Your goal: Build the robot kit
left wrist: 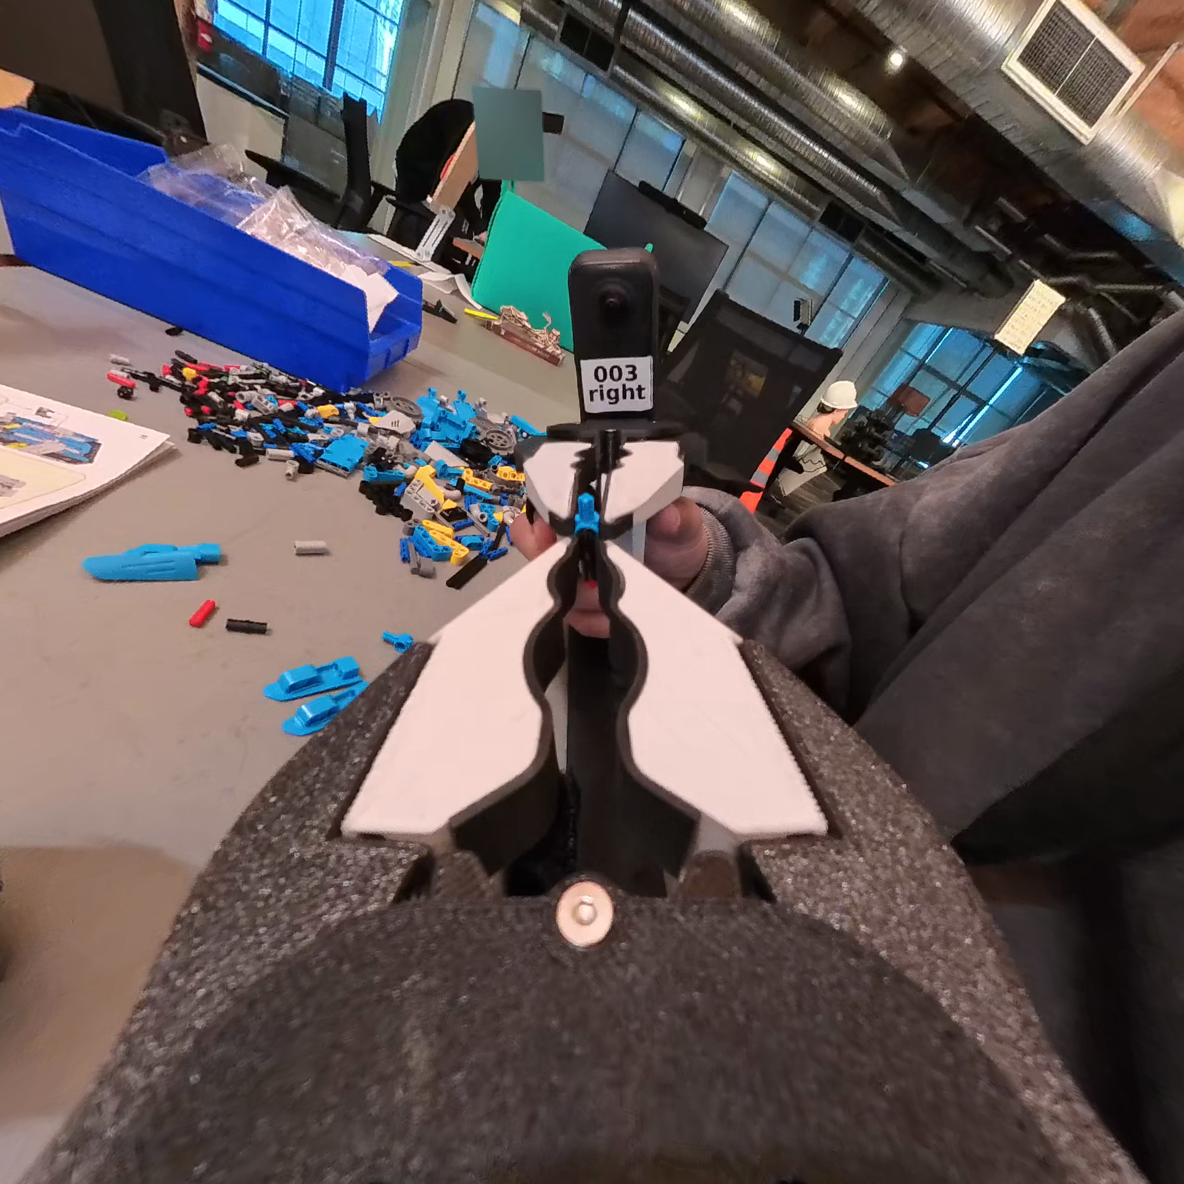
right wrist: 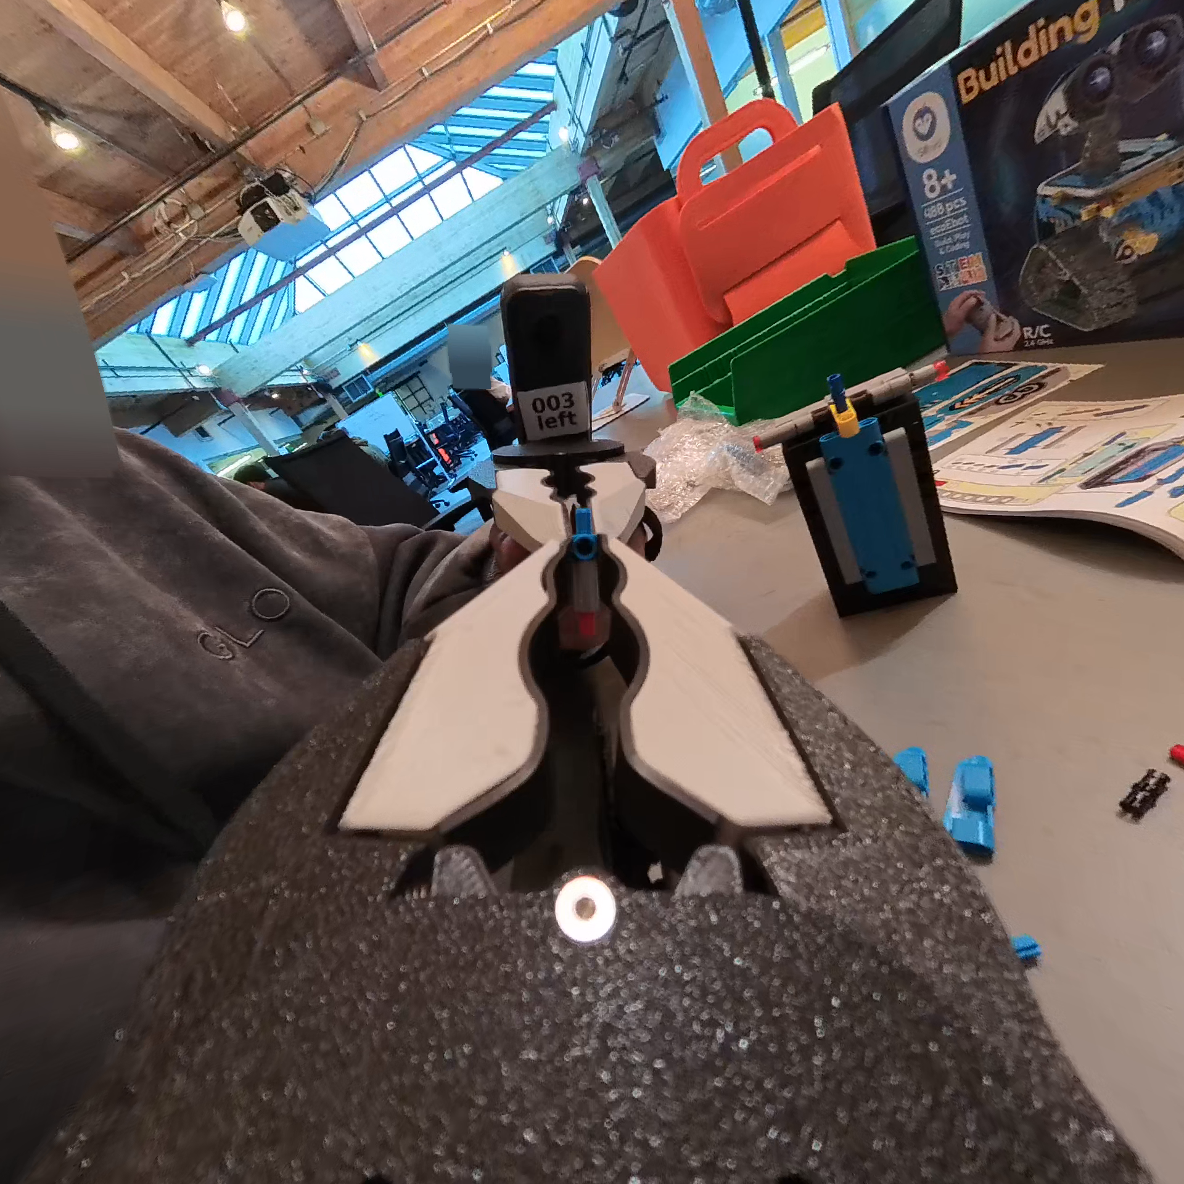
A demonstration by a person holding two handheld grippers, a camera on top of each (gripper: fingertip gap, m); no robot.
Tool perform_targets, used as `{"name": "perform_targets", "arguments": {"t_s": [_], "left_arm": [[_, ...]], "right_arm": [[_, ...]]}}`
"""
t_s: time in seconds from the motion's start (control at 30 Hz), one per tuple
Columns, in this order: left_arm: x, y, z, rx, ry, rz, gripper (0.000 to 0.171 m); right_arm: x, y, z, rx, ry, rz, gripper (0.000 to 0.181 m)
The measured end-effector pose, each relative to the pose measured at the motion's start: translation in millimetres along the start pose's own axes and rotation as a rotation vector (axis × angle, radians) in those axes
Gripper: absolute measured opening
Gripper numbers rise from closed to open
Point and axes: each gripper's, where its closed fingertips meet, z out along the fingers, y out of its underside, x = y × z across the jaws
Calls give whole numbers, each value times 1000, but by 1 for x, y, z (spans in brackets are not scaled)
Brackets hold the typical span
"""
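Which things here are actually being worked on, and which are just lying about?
In use: left hand-held gripper, right hand-held gripper, both shut tip to tip on the blue-and-grey part.
Lying about: loose brick pile, blue bin, instruction booklet, black-and-blue build, kit box, orange case, green tray.

Two grippers (left wrist: pixel 586 544) (right wrist: pixel 582 551), one blue bin (left wrist: pixel 192 256), perhaps three blue shells (left wrist: pixel 150 562).

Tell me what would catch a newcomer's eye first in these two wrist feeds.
The left gripper and right gripper meet tip to tip in mid-air, pinching a small blue pin assembly between them. Behind, a heap of loose building pieces sprawls beside a blue bin; an orange carry case glows at the table's far edge.
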Motion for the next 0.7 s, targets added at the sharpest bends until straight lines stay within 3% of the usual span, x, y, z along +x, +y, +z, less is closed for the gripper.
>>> {"name": "perform_targets", "arguments": {"t_s": [0.2,0.37,0.43,0.53,0.7], "left_arm": [[-1,7,1,-32,-9,8,4],[1,17,3,-82,24,8,4],[2,7,1,-29,30,-2,4],[-2,-15,-11,88,73,-107,4],[7,4,-5,-18,81,-8,4]], "right_arm": [[1,7,0,-34,-23,37,7],[-1,13,2,-55,-97,172,6],[-3,5,2,-4,-104,169,6],[3,-8,-6,74,-45,117,6],[2,-5,-5,35,63,-77,7]]}}
